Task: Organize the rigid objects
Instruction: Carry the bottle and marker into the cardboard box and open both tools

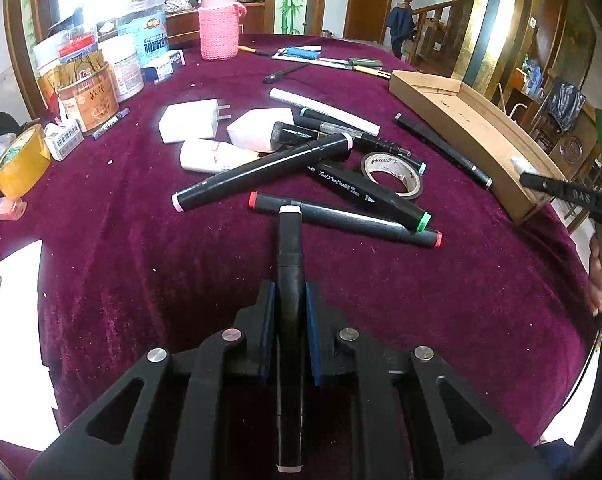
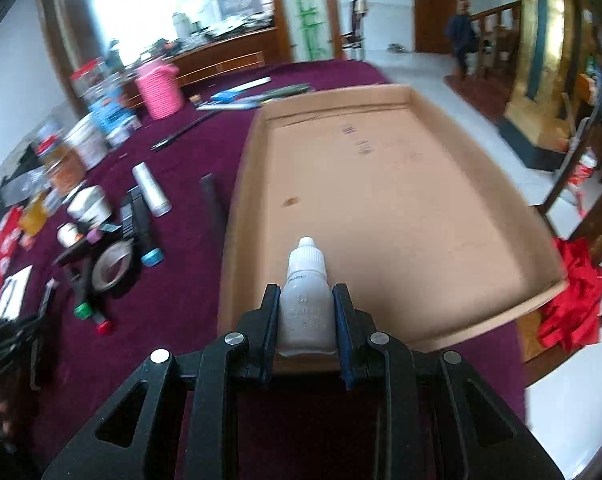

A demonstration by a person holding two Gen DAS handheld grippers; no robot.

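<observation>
My left gripper is shut on a black marker with a white cap, held lengthwise above the maroon cloth. Just ahead lie more markers: one with red ends, one with a green end, one with pink ends. My right gripper is shut on a small white dropper bottle, nozzle pointing forward, over the near edge of the shallow cardboard tray. That tray lies at the right in the left wrist view, where the right gripper also shows.
A tape roll, white chargers, a white tube and pens litter the cloth. Jars and tins, a pink knitted cup and yellow tape stand at the left. A red cloth lies beyond the tray's right corner.
</observation>
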